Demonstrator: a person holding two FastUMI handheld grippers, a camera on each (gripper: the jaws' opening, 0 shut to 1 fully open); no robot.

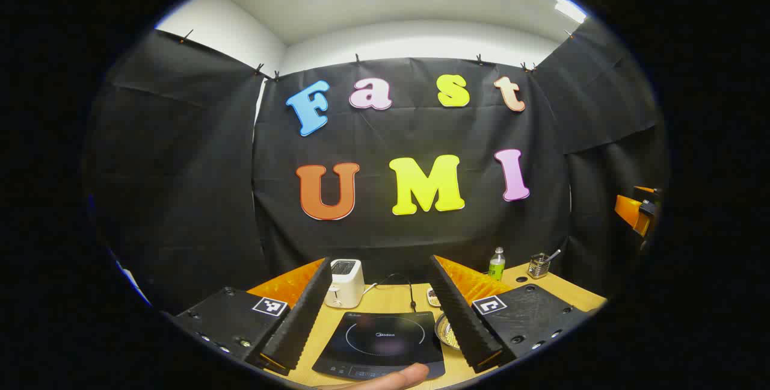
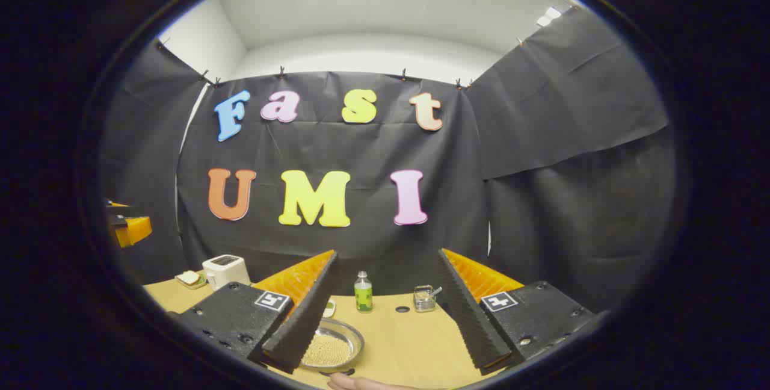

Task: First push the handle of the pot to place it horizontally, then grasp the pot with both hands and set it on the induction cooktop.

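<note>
Pot: no pot with a handle can be made out; the nearest candidate is a shallow metal dish point(image 2: 331, 345) low in the right gripper view, just left of centre, holding pale grains, and I cannot tell whether it is the pot. Its rim point(image 1: 444, 330) peeks out beside the right finger in the left gripper view.
Cooktop: the induction cooktop point(image 1: 382, 342) lies flat on the table point(image 1: 559, 290), bottom centre of the left gripper view, nothing on it.
Left claw: the left claw point(image 1: 382, 357) is released, fingers spread wide, raised above the cooktop.
Right claw: the right claw point(image 2: 385, 360) is likewise released and holds nothing, raised above the table beside the dish.
Step in hand: judged to be the very start; the handle push is not yet done.
Doing it well: bring a claw down, find the handle first, nudge it sideways with one finger, not pinching.
Surroundings: toaster point(image 1: 344, 281), green bottle point(image 2: 363, 292), small glass holder point(image 2: 425, 298) at the table's far edge.
Hidden: a fingertip point(image 1: 391, 377) at the bottom edge is cut off; the handle's position is unknown.
</note>
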